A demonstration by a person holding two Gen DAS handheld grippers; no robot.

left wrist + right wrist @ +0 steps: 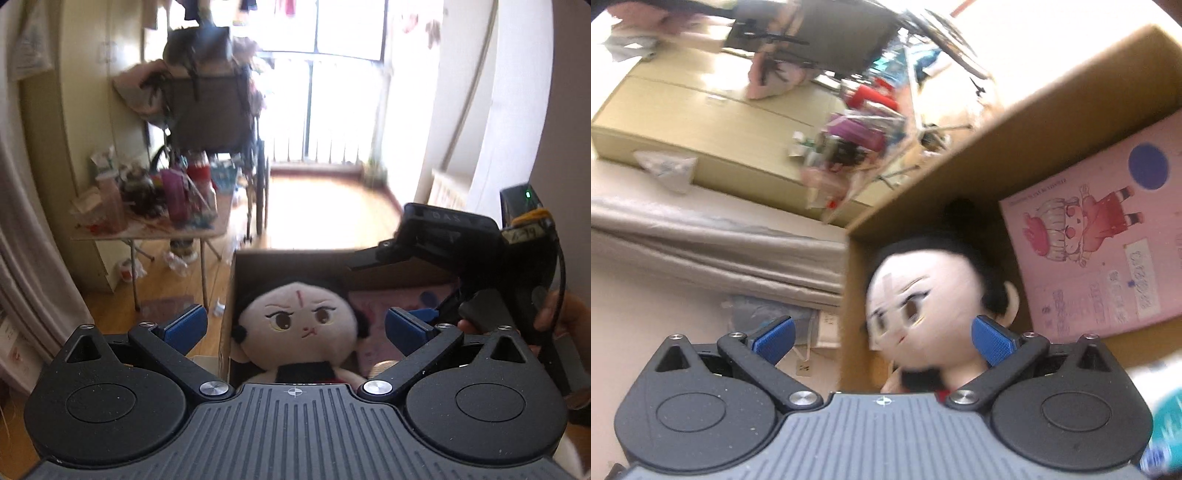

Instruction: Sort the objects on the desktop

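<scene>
Sunlit wooden floor stretches behind the brown cardboard box, where a round-faced black-haired plush doll sits beside a pink illustrated card. Both my left gripper and my right gripper are spread wide, holding nothing.

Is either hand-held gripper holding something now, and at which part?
Nothing is held. Both the left hand-held gripper and the right one are open around the plush doll in the cardboard box.

Both grippers have ribbed grey bodies, black linkages with silver screws, and blue-padded fingers.
</scene>
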